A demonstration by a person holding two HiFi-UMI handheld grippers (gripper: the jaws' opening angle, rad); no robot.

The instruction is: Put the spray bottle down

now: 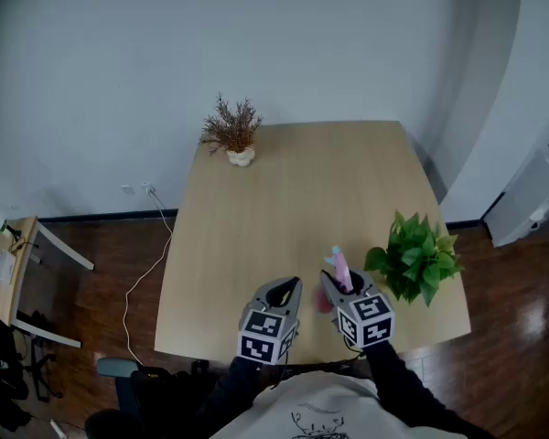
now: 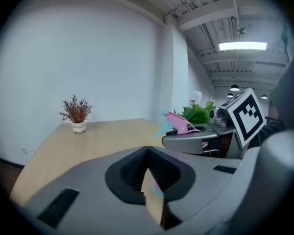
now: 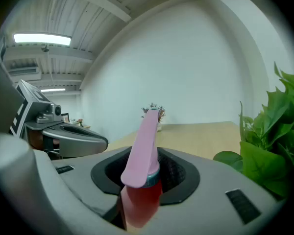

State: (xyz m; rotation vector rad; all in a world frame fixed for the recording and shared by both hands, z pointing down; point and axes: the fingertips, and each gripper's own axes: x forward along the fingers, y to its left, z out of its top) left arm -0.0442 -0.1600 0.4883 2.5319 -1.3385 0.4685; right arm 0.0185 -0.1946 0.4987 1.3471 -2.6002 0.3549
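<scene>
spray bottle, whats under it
The wooden table lies below the spray bottle, held in the right gripper. Its base is covered by the gripper, so contact with the table cannot be seen.

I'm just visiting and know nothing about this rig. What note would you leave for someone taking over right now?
Right hand-held gripper: shut on the spray bottle, near the front edge of the table, beside the green plant.
Left hand-held gripper: jaws together, empty, alongside.
Done: bottle grasped.
To do: set it on the table, open the jaws, withdraw. Whether its base touches the table cannot be told.
</scene>
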